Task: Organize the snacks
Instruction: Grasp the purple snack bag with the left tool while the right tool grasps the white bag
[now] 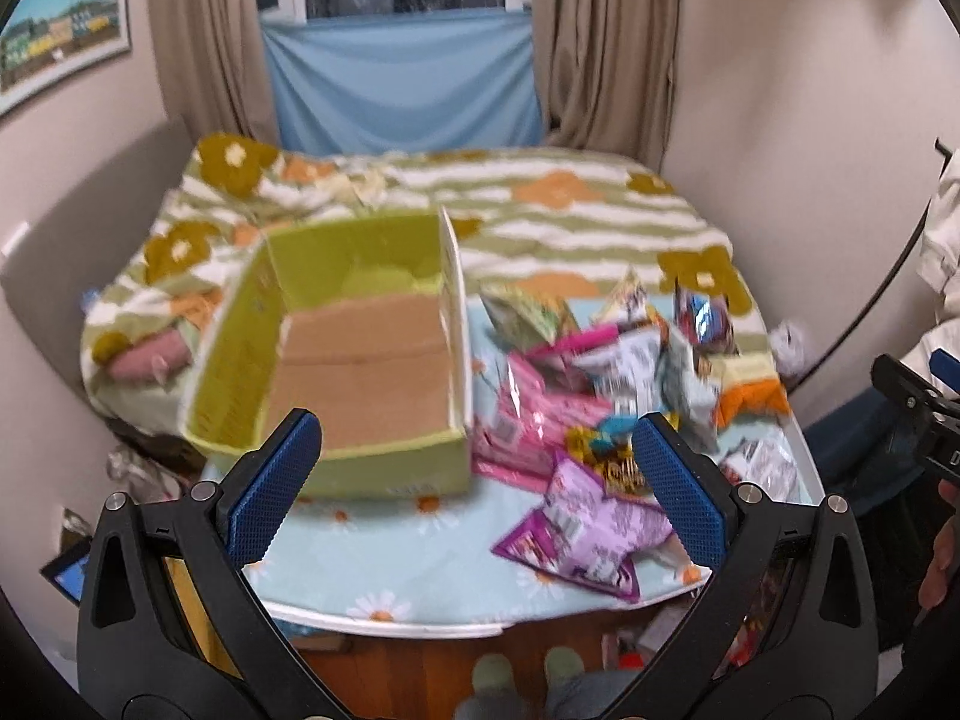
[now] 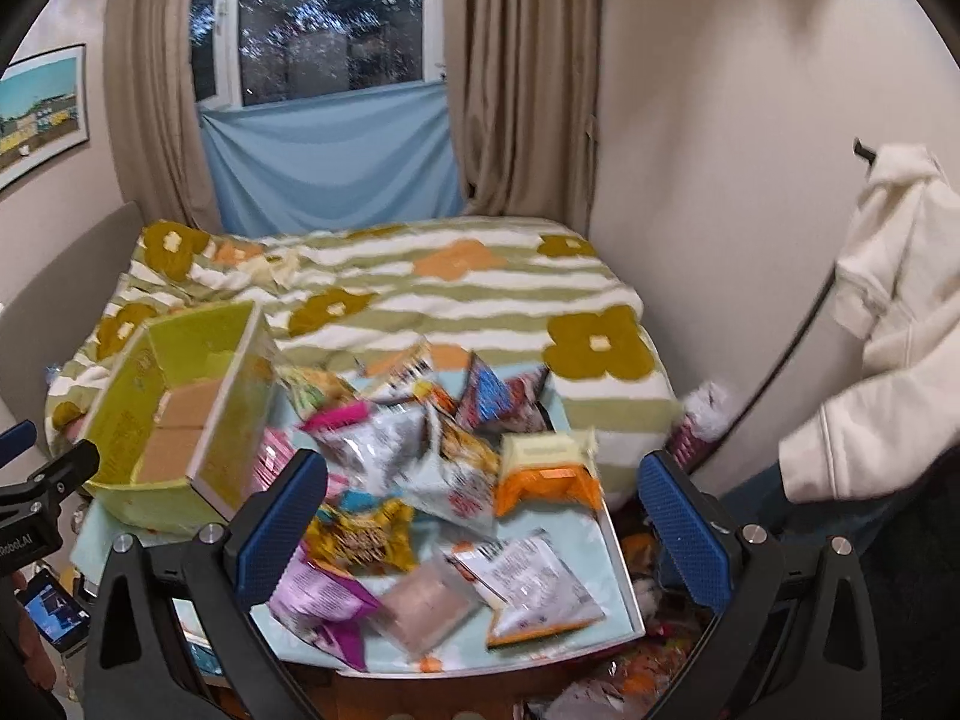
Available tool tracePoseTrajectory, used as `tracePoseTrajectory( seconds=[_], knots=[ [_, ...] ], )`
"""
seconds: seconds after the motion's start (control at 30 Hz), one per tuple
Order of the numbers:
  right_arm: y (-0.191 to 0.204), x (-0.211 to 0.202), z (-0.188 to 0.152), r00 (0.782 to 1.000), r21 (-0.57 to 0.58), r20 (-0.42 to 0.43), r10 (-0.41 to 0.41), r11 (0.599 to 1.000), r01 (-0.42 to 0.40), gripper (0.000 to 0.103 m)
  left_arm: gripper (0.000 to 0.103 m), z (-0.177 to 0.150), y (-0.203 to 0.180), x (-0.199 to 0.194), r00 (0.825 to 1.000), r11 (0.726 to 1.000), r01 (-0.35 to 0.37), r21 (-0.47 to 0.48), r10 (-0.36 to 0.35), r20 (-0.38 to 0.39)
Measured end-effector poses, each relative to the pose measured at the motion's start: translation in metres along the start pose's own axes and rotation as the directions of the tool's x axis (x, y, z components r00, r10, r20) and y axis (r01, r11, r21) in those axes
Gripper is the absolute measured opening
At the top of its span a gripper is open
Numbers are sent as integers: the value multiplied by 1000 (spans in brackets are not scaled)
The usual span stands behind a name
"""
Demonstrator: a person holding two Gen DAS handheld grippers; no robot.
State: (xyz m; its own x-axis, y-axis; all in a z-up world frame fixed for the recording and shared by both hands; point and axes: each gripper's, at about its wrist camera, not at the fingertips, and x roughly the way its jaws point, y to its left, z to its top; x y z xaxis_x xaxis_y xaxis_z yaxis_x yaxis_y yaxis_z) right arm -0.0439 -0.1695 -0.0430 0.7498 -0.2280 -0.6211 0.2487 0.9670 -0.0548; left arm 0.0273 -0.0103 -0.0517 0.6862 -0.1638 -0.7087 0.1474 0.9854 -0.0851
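Lying in a loose heap on the right half of a small table (image 1: 420,600) covered in a pale blue daisy-print cloth, the snack packets (image 1: 600,384) overlap one another at all angles, so the pile as a whole has no single heading. At its near edge a purple packet (image 1: 591,525) lies flat with its long axis running diagonally, from the table's front toward the back left. In the right wrist view a white packet (image 2: 528,585) with an orange edge lies flat near the front right corner, its long axis also slanted, and an orange-and-cream packet (image 2: 549,471) sits behind it.

Just left of the heap stands a green cardboard box (image 1: 360,462), open at the top, its brown floor bare; its long axis runs from the table's front edge away toward the bed (image 1: 540,210). The box's right wall is touching or almost touching the pink packets (image 1: 528,420).

The left gripper (image 1: 477,480) hovers above the table's front with its blue-padded fingers spread wide and nothing between them. The right gripper (image 2: 489,516) is likewise spread wide and empty over the heap.

Behind the table lie the bed's flowered striped blanket, a window (image 2: 330,18) with beige curtains, and a cream hoodie (image 2: 888,312) hanging at right.
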Motion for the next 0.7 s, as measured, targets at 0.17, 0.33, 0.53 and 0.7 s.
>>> tracePoseTrajectory(
  seconds=[0.17, 0.33, 0.53, 0.7],
  knots=[
    [-30, 28, -30, 996, 13, -86, 8, 1000, -7, 103, 103, -26, -25, 31, 1000, 997, -10, 74, 11, -14],
    [-53, 68, -50, 986, -14, -166, 34, 999, -37, 103, 103, -60, -54, 69, 998, 980, -6, 201, 20, -66],
    [-61, 110, -77, 964, -32, -252, 87, 995, -98, 103, 103, -92, -69, 121, 984, 954, 73, 291, -22, -175],
    [-57, 143, -96, 941, -75, -314, 126, 985, -156, 103, 103, -111, -77, 148, 974, 915, 134, 380, -51, -219]
  ],
)
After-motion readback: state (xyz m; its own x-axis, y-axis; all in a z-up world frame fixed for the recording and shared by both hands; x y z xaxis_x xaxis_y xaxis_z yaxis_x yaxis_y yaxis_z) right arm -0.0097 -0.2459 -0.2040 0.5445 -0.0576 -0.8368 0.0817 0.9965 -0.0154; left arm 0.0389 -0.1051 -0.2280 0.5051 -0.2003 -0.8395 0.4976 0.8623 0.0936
